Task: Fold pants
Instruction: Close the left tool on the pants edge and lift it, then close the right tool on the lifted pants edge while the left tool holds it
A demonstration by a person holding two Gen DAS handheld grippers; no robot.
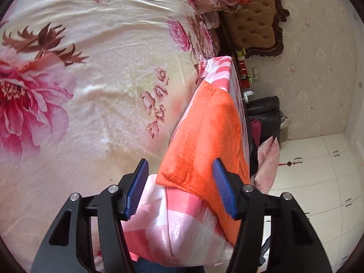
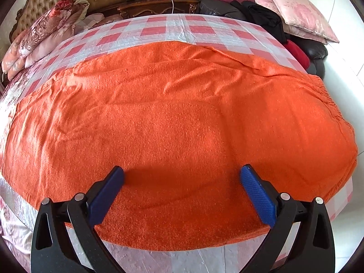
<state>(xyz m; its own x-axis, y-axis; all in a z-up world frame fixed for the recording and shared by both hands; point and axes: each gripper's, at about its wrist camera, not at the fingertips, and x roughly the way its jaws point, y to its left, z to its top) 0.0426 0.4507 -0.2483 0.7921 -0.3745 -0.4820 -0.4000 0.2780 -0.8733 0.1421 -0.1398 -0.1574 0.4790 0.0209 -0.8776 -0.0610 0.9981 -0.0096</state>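
On checkered cloth (image 2: 159, 26): orange pants (image 2: 173, 122) lie crosswise, waistband right; both grippers' jaws apart.

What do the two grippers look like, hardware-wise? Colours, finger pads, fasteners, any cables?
Both match: the left gripper and right gripper have matte black angular linkage arms with triangular cut-outs, round silver pivot pins, and blue finger pads. The left's pads show fine ribbing, the right's a dotted texture. No cables, markings or sleeves visible.

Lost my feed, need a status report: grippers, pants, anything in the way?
Left gripper open, right gripper open, both empty. Orange pants spread flat on checkered sheet. Nothing lying on them.
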